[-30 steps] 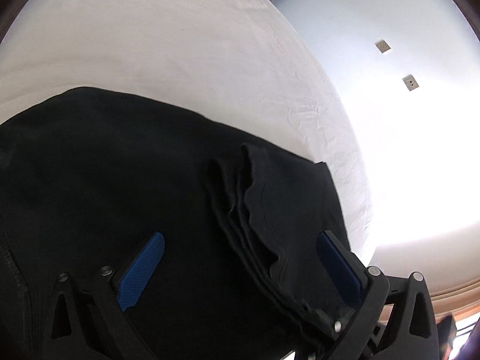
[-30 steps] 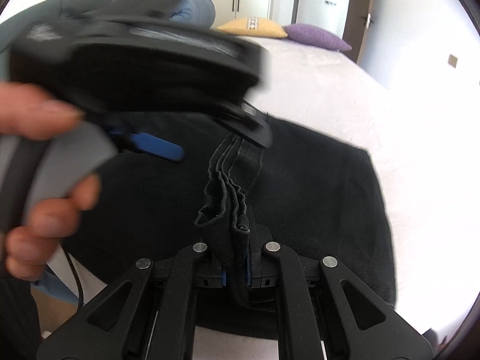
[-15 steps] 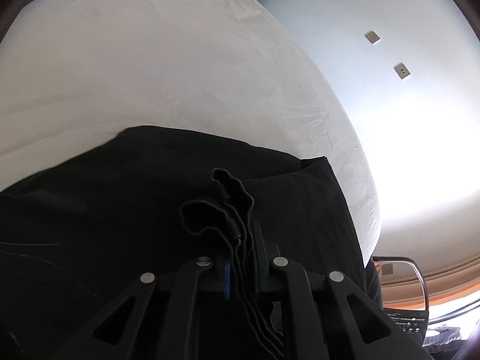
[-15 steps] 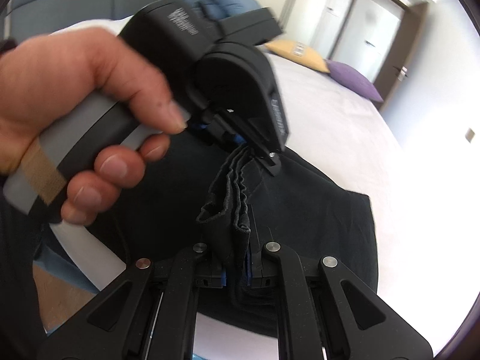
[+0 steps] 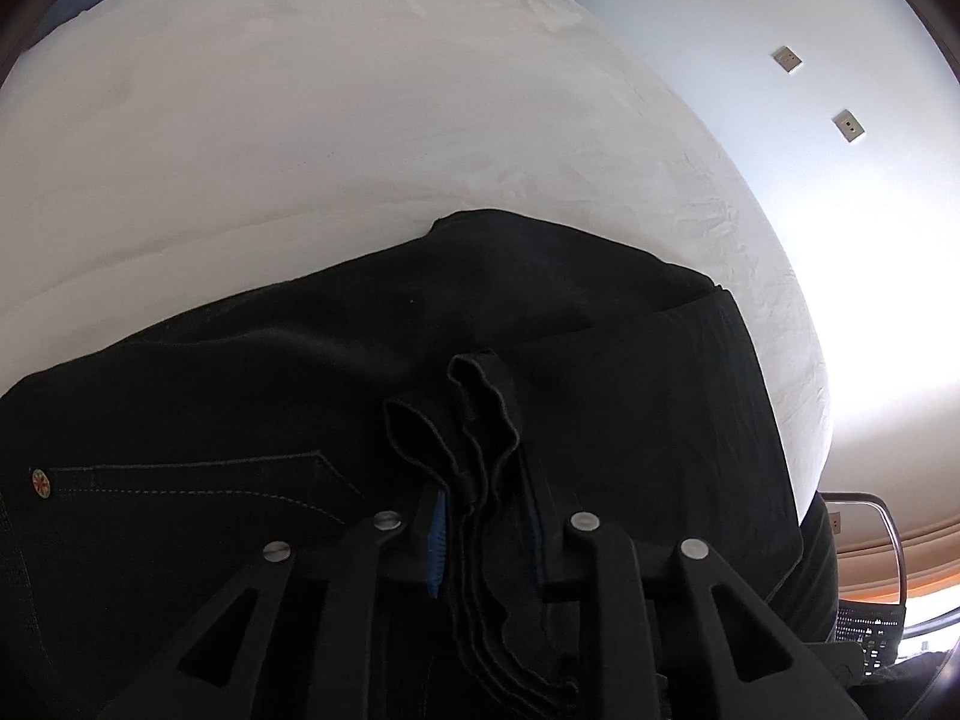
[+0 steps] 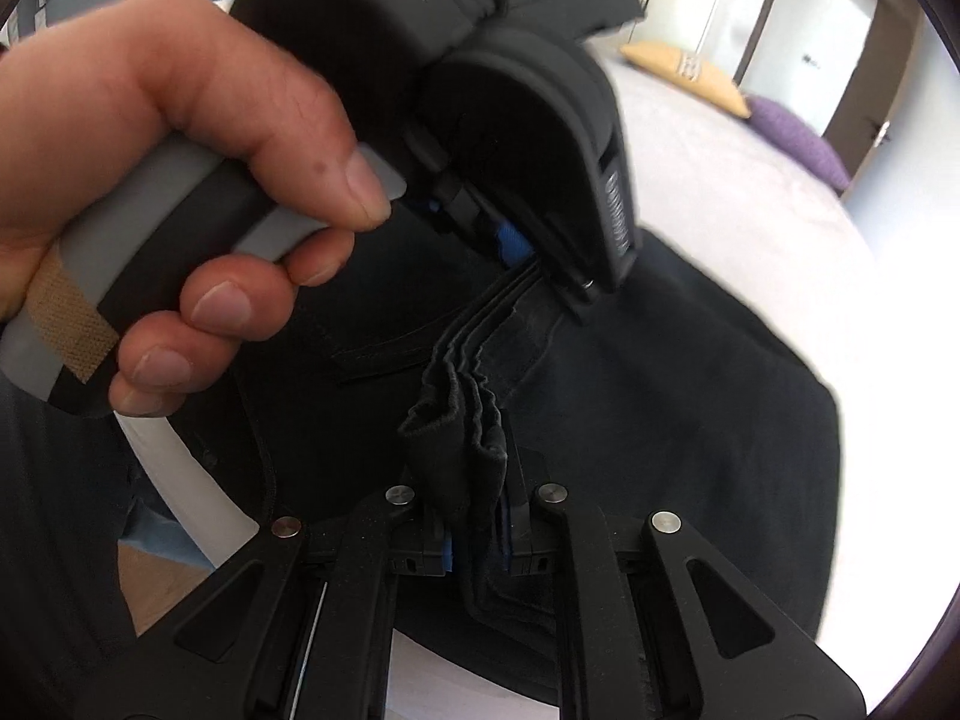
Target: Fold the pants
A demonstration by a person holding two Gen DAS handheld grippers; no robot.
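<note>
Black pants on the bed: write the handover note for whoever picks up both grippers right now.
Left gripper: shut on the stacked hem edges of the black pants.
Right gripper: shut on the same bunched edge, close beside the left.
The pants lie partly folded on the white bed, with the pinched layers lifted.
Done: edges gathered and gripped.
Left: carry the fold over, lay it flat, release.
</note>
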